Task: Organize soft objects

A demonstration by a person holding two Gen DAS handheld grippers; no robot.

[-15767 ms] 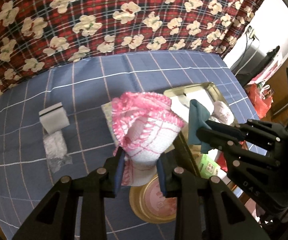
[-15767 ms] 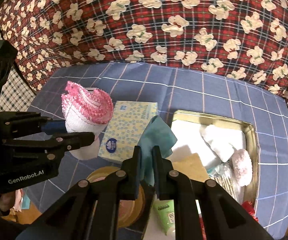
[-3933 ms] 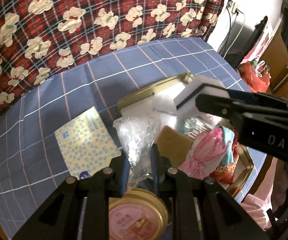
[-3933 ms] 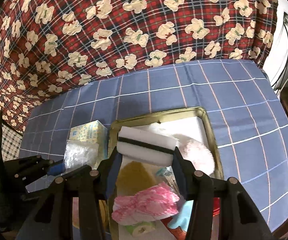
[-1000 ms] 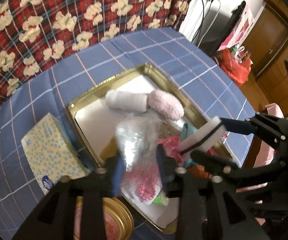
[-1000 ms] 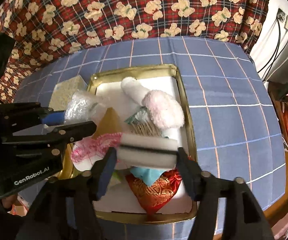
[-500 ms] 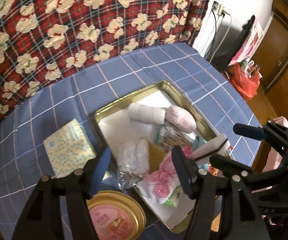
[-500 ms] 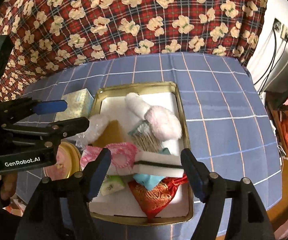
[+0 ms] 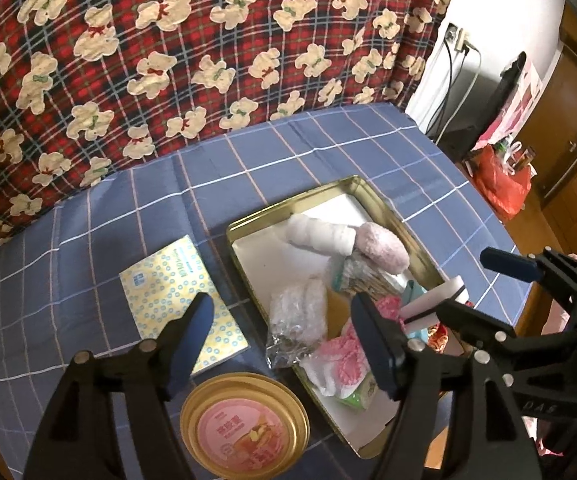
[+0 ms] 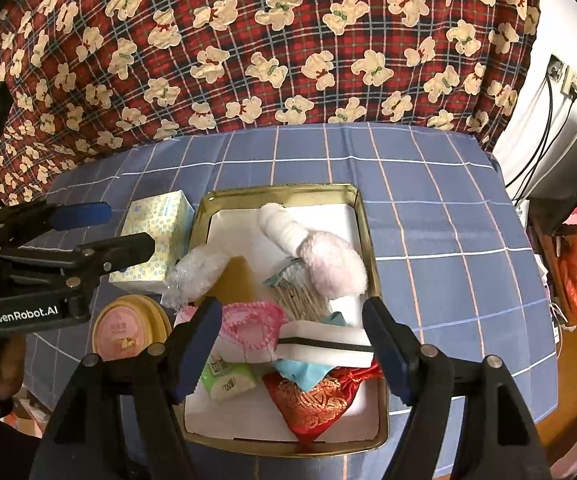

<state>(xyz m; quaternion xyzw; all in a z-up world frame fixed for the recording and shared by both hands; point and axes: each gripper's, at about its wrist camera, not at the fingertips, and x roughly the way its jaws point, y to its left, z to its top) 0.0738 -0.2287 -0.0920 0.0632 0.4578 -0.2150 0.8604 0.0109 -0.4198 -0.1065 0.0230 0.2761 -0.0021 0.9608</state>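
Both tongs hang spread and empty above the gold tray [image 10: 362, 216]. Left gripper [image 9: 280, 332] tilts steeply down over the tray's near-left edge; its 2 jaws have just been opening, and nothing sits between them. Below that gap the clear crinkly plastic bundle [image 9: 298, 314] lies against the tray's left wall, a foil-like tail spilling over the rim onto the blue checked cloth [image 9: 320, 148]. In the right wrist view this same gripper reaches in from the left, one blue-tipped finger above the other, with part of a hand [image 10: 6, 364] visible under its body.

Right gripper [image 10: 292, 344] points down at a shallower slant over the tray's near half, jaws released. The white sponge with a black stripe [image 10: 324, 346] rests in the tray between the 2 pads, touching neither, on top of a teal cloth [image 10: 302, 372] and a red-and-gold pouch [image 10: 308, 400].

Also in the tray: a pink-and-white knit piece [image 10: 252, 326], a fluffy pink roll [image 10: 334, 266], a white roll [image 10: 280, 226] and a green packet [image 10: 228, 378]. Outside, left of the tray, sit a yellow tissue pack [image 9: 180, 296] and a round gold tin [image 9: 244, 426].
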